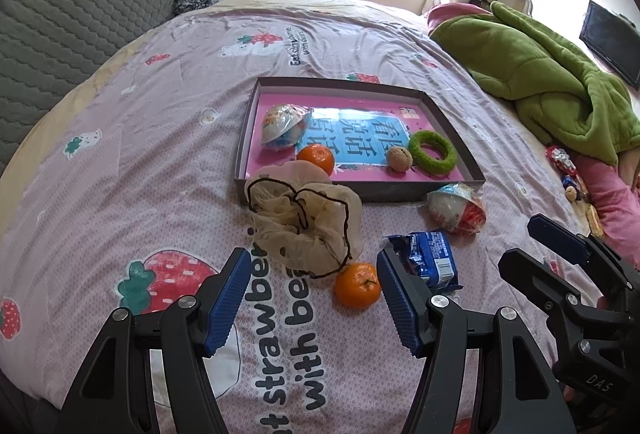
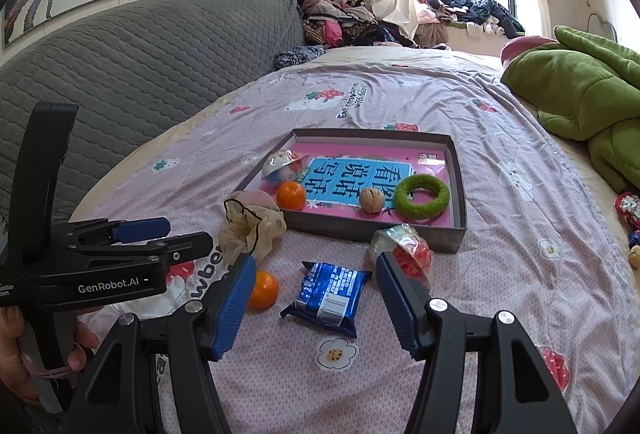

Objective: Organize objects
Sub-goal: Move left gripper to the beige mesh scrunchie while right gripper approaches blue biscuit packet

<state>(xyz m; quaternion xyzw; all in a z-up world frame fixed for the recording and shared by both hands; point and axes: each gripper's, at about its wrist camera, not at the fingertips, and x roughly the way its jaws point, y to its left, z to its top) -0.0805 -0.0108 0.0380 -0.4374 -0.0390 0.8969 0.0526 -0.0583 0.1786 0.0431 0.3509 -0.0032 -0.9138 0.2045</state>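
We hold our left tool point(image 1: 312, 298) low over the bed point(image 1: 120, 161), pointing toward the shallow box point(image 1: 256, 137); its blue pads are spread wide and grip nothing. Between them, from the left wrist view, lie the lower edge of a beige mesh bag point(image 1: 304, 222) with a dark drawstring and, just beside it, a mandarin point(image 1: 357, 285). The right-hand pad sits in front of a blue snack packet point(image 1: 430, 260).

Our right tool point(image 2: 316, 294) hovers at a similar height, to the right of the left one, also gaping and holding nothing. The blue snack packet point(image 2: 330, 294) lies on the bedspread between its pads, touching neither. A foil-wrapped round treat point(image 2: 404, 250) rests just beyond its right pad, against the box's near wall.

Inside the box point(image 2: 460, 193) we see, from left to right, a second wrapped treat point(image 2: 284, 165), another mandarin point(image 2: 291, 195), a walnut point(image 2: 372, 199) and a green knitted ring point(image 2: 421, 196), all on a pink and blue booklet point(image 2: 352, 173). A green blanket point(image 2: 580, 93) is heaped at the far right.
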